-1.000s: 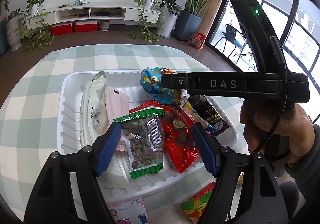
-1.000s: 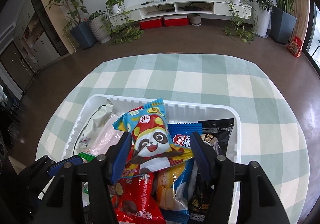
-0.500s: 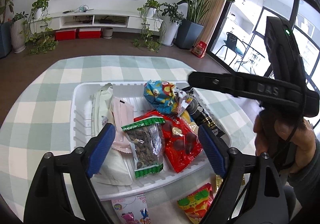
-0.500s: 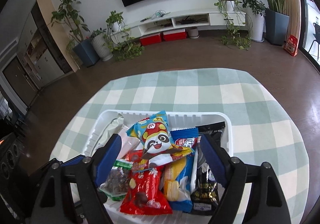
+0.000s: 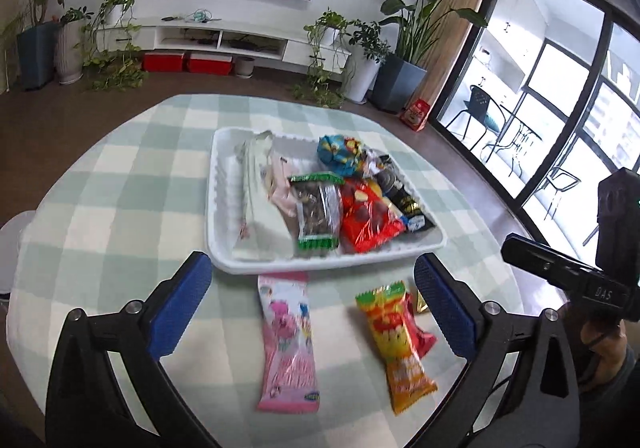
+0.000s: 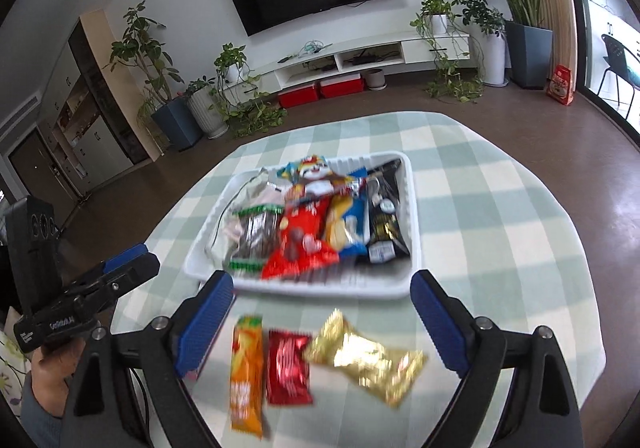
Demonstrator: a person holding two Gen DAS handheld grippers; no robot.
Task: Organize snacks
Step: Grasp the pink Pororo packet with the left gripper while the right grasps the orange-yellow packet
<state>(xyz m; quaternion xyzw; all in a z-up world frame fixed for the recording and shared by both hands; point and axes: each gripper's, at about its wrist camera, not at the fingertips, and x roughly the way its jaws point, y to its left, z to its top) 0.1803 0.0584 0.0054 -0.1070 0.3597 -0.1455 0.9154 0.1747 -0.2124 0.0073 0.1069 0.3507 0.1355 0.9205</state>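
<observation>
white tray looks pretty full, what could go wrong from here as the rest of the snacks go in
1. The white tray is heaped on its right side; the panda packet rides on top and may slide out if more is added there.
2. The orange packet, red packet and gold packet lie close together, so the open right gripper could catch two.
3. The pink packet lies flat and may slip from the left gripper.

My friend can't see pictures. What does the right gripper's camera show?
The right gripper, open and empty, hangs over three loose snacks: an orange packet, a red packet and a gold packet. Behind them sits a white tray full of snacks.
</observation>
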